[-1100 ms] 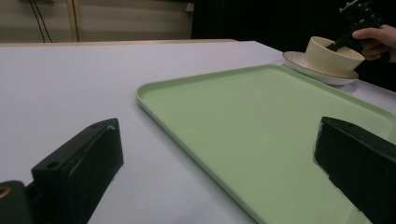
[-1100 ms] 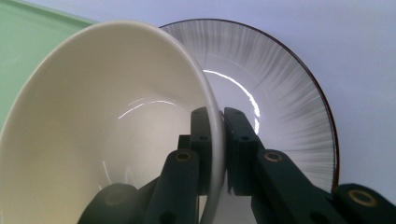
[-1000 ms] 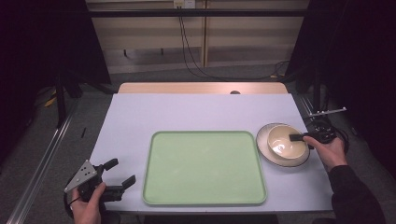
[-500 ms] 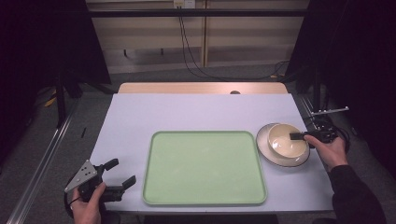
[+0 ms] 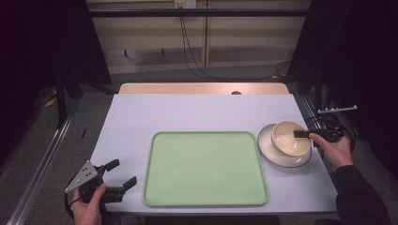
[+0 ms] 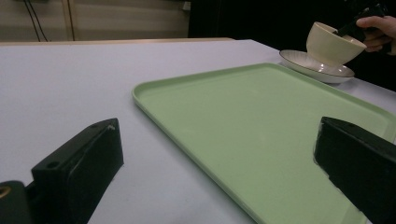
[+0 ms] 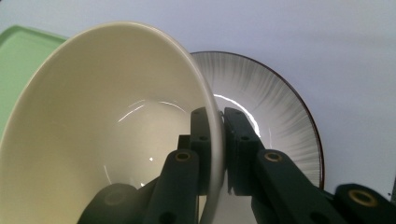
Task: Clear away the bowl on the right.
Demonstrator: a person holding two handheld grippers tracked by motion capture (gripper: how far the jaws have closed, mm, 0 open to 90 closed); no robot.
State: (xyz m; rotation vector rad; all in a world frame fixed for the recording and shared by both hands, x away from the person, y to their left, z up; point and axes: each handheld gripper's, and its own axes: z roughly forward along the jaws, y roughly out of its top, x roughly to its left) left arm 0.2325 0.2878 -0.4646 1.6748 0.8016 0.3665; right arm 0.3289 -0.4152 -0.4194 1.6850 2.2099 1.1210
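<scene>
A cream bowl (image 5: 290, 137) hangs tilted just above a grey plate (image 5: 268, 145) at the table's right side. My right gripper (image 5: 300, 134) is shut on the bowl's rim, one jaw inside and one outside, as the right gripper view shows at the bowl (image 7: 107, 140) and plate (image 7: 275, 116). A green tray (image 5: 205, 167) lies in the middle of the table. My left gripper (image 5: 118, 175) is open near the front left corner, beside the tray's left edge, with nothing between its jaws. The left gripper view shows the tray (image 6: 261, 135), the lifted bowl (image 6: 332, 44) and the plate (image 6: 313, 65).
The table (image 5: 187, 112) is a pale lilac sheet with bare room behind and to the left of the tray. Cables hang at the back wall. A metal rail runs along the floor at the left.
The bowl has lifted slightly off the plate and tilted in my right gripper. The left gripper has barely moved.
</scene>
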